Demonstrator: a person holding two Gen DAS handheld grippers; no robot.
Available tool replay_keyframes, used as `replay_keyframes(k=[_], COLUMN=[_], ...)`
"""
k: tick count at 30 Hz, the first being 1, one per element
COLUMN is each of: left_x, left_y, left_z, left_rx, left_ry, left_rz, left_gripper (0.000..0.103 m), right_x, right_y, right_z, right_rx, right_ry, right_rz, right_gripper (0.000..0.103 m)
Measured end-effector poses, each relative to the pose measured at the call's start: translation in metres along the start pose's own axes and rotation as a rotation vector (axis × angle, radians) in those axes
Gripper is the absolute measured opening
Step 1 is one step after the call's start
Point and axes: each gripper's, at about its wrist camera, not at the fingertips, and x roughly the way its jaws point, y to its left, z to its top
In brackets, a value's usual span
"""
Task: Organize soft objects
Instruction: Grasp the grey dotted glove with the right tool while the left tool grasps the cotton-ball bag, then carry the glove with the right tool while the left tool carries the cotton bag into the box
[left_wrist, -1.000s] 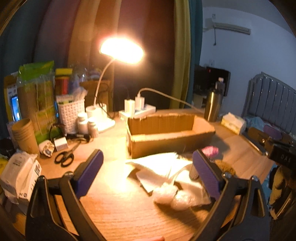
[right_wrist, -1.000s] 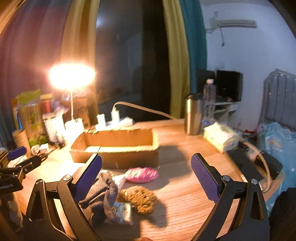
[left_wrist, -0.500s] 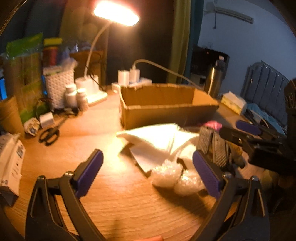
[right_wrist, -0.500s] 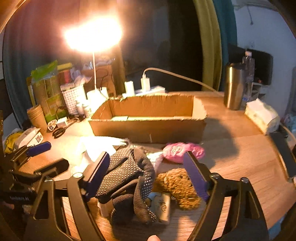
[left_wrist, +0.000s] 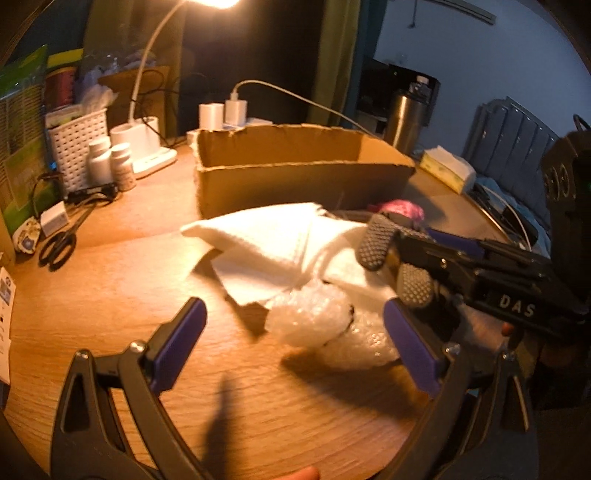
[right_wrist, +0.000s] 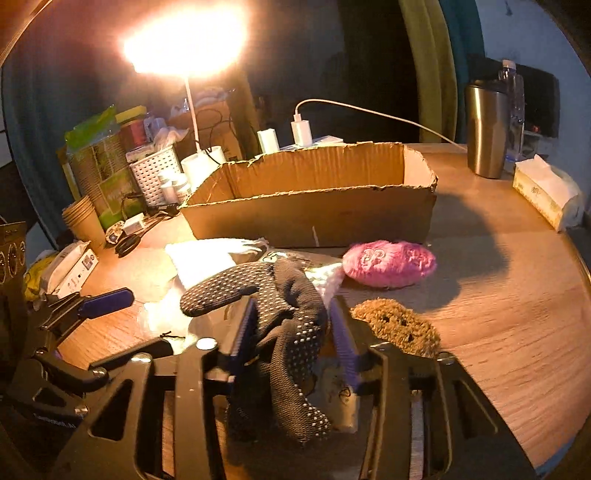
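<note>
Closing my right gripper (right_wrist: 291, 332) on the dotted glove (right_wrist: 288, 314), pads seemingly pressing its middle, over the table (right_wrist: 498, 332) | pink plush (right_wrist: 389, 263) and brown plush (right_wrist: 397, 326) just beside it | box (right_wrist: 314, 218) behind | my left gripper (left_wrist: 295, 343) spread wide, holding nothing, above bubble wrap (left_wrist: 314, 321).

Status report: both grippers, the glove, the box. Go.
Right gripper closing, dotted glove between its pads. Left gripper open, over bubble wrap. Cardboard box empty in view, path unobstructed.
</note>
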Motion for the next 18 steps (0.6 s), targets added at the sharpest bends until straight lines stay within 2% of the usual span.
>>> replay_keyframes(k=[2, 3, 7, 11, 18], left_x=[0.0, -0.001, -0.002, -0.004, -0.007], left_y=[-0.004, -0.006, -0.012, -0.017, -0.015], left_z=[0.0, 0.0, 0.0, 0.0, -0.001], left_rx=[0.017, 0.024, 0.056, 0.076, 0.051], left_ry=[0.003, 0.003, 0.003, 0.001, -0.001], left_rz=[-0.009, -0.013, -0.041, -0.051, -0.09], left_gripper=[0.087, 0.086, 0.062, 0.052, 0.036], right_x=[-0.002, -0.003, -0.015, -0.029, -0.043], right_y=[0.0, 0.0, 0.0, -0.001, -0.001], right_z=[0.0, 0.0, 0.002, 0.005, 0.012], right_rx=[-0.001, -0.001, -0.013, -0.012, -0.015], right_ry=[-0.005, -0.01, -0.052, -0.099, -0.145], right_rz=[-0.001, 0.002, 0.005, 0.006, 0.012], right_gripper=[0.032, 0.031, 0.03, 0.03, 0.03])
